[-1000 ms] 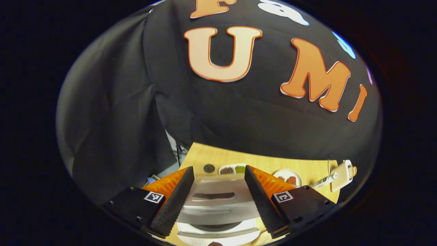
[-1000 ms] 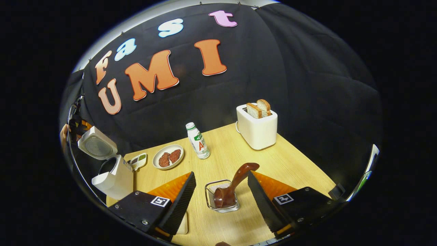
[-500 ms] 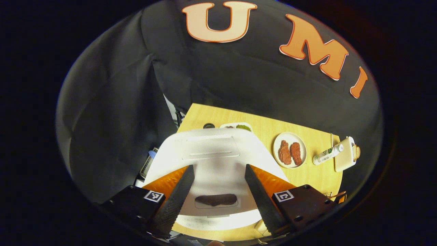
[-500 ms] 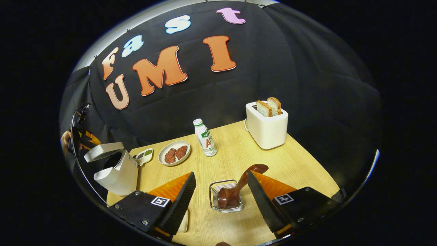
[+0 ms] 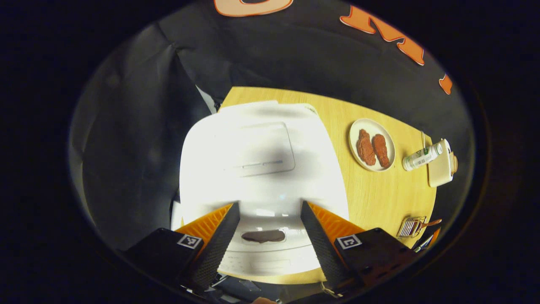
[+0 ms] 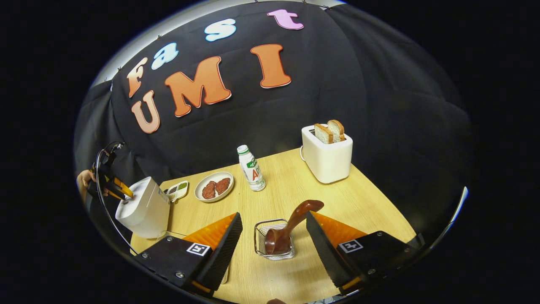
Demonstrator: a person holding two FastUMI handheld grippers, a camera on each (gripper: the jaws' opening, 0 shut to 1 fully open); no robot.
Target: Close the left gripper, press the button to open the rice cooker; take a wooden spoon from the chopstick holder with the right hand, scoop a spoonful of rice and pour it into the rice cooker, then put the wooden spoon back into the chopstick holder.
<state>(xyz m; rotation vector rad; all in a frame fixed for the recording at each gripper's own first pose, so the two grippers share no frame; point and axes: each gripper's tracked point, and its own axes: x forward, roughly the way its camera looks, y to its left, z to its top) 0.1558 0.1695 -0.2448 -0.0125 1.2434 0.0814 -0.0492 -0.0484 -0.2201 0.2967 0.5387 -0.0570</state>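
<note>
The white rice cooker (image 5: pixel 257 156) sits under my left gripper (image 5: pixel 269 206) with its lid down. The left gripper is open, its jaws straddling the cooker's front edge above the dark oval button (image 5: pixel 263 235). In the right gripper view the rice cooker (image 6: pixel 143 207) stands at the table's left end, with the left gripper (image 6: pixel 110 183) and a hand (image 6: pixel 82 181) at its top. My right gripper (image 6: pixel 274 215) is open and holds nothing. Between its fingers stands the wire chopstick holder (image 6: pixel 260 236), with the brown wooden spoon (image 6: pixel 295 217) leaning out to the right.
A plate of two meat pieces (image 6: pixel 214 192), a small sauce dish (image 6: pixel 178 190) and a white bottle (image 6: pixel 251 169) stand mid-table. A white toaster (image 6: pixel 327 158) with two bread slices sits at the back right. The wooden table (image 6: pixel 371 211) ends close behind the toaster.
The rice cooker's lid has swung down from open to fully down, with the left gripper following it. The right gripper has hardly moved.
</note>
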